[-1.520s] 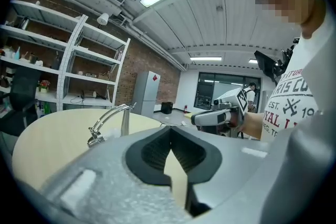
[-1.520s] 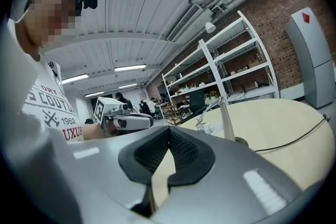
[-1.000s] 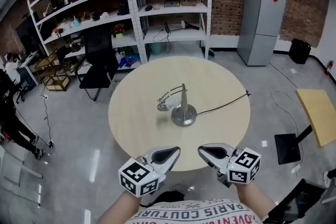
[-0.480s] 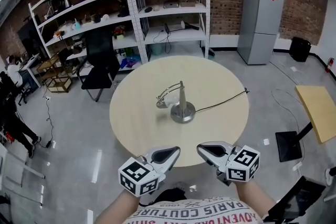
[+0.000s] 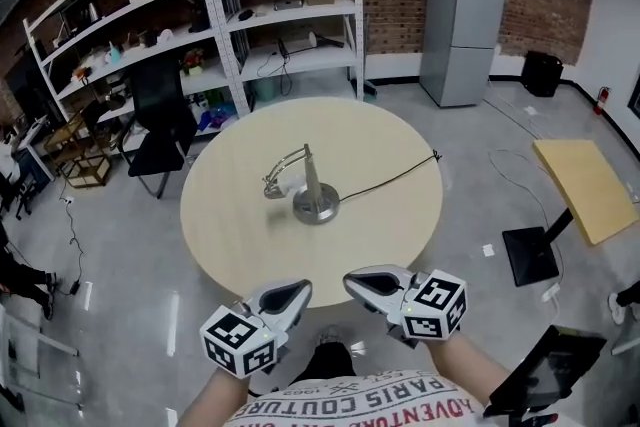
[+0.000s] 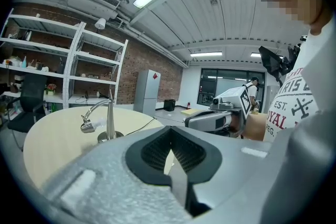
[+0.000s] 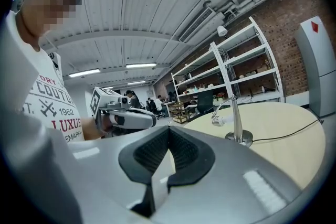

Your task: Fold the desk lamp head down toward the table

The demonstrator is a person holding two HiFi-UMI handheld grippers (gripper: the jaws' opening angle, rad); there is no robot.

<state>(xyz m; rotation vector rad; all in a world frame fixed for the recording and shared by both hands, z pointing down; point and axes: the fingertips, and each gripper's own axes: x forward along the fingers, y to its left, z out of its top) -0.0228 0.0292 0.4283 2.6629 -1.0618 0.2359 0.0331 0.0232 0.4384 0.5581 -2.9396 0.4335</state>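
The left gripper (image 5: 296,289) was held at the near edge of the round table (image 5: 230,235), its jaws pressed together with nothing between them. One desk lamp (image 5: 305,190) stood near the middle of the table, well apart from both grippers, its stem upright on a round metal base and its head (image 5: 273,189) curved over to the left, clear of the tabletop. The right gripper (image 5: 353,280) hovered just beside the left, jaws likewise closed and empty. One dark cord (image 5: 390,179) ran from the base to the table's right edge.
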